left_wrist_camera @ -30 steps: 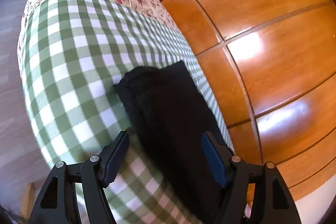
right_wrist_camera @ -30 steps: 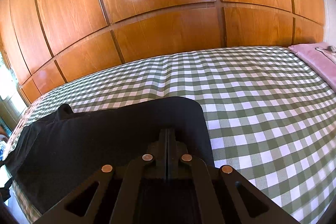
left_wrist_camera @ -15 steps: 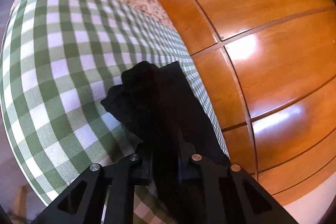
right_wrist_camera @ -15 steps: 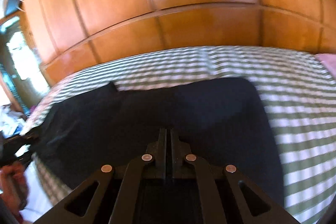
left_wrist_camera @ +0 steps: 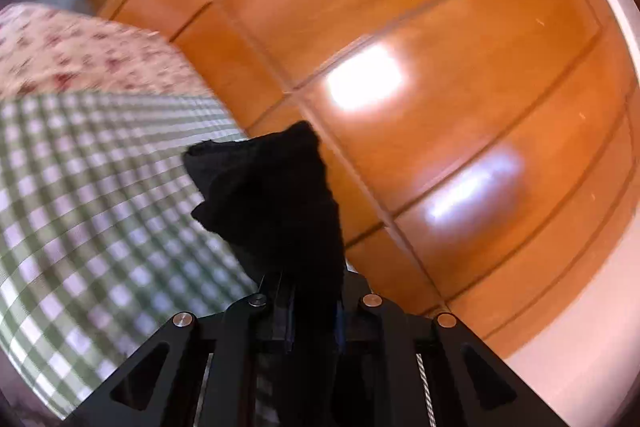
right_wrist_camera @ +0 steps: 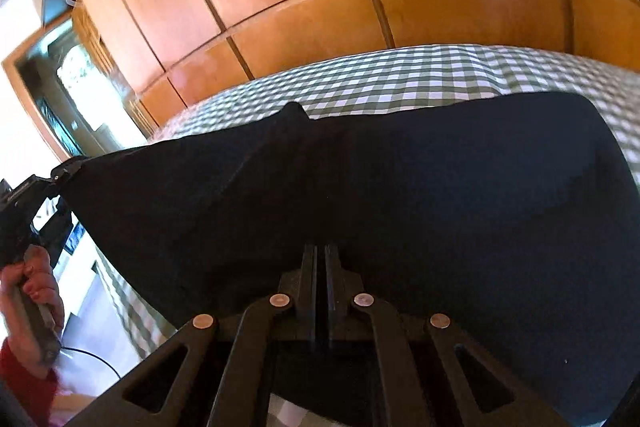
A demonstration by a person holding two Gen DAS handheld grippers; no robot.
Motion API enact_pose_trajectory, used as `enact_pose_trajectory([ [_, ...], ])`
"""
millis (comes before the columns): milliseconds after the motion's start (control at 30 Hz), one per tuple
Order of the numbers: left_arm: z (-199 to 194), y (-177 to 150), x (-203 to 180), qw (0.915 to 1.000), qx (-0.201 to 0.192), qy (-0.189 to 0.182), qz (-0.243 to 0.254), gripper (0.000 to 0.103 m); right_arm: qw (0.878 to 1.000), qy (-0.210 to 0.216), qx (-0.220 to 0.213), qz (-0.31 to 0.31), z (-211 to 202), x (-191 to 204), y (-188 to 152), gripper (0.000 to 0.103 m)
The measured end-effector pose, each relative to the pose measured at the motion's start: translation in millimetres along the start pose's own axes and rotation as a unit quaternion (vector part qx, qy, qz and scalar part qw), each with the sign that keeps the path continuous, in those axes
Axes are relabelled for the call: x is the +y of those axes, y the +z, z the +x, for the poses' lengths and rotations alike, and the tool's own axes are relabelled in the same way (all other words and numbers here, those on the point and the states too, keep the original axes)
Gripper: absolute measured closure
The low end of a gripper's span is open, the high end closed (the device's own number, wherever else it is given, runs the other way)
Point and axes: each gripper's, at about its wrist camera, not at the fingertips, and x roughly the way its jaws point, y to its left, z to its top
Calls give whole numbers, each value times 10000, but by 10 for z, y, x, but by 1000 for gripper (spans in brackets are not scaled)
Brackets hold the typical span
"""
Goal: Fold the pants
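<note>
Pants (right_wrist_camera: 400, 195): one pair, black, pinched at two points by my two tongs. Right gripper (right_wrist_camera: 320, 259): fingers pressed together on the near edge, cloth spread wide ahead of it above the bed. Left gripper (left_wrist_camera: 308, 291): fingers clamped on a bunched corner of the same pants (left_wrist_camera: 272, 195), which stands up from the tips, lifted off the cover. In the right wrist view my left hand (right_wrist_camera: 36, 287) is wrapped around its gripper's handle at far left, red sleeve at the wrist. One green checked bedcover (right_wrist_camera: 420, 75) below; one floral spread (left_wrist_camera: 80, 51) beyond it; one wooden panelled wardrobe (left_wrist_camera: 440, 87) behind.
</note>
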Motion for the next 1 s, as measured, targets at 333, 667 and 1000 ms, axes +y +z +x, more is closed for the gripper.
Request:
enact_pose_trajectory([
  [333, 91, -185, -1105, 9822, 363, -855, 1632, 90, 9988, -348, -211, 275, -350, -168, -52, 95],
  [667, 289, -661, -1759, 9593, 887, -1401, 2284, 90, 9940, -616, -507, 751, -779, -573, -101, 95],
  [1000, 607, -1423, -2301, 9200, 1815, -1787, 2980, 89, 9856, -578, -893, 1315, -1123, -912, -178, 95],
])
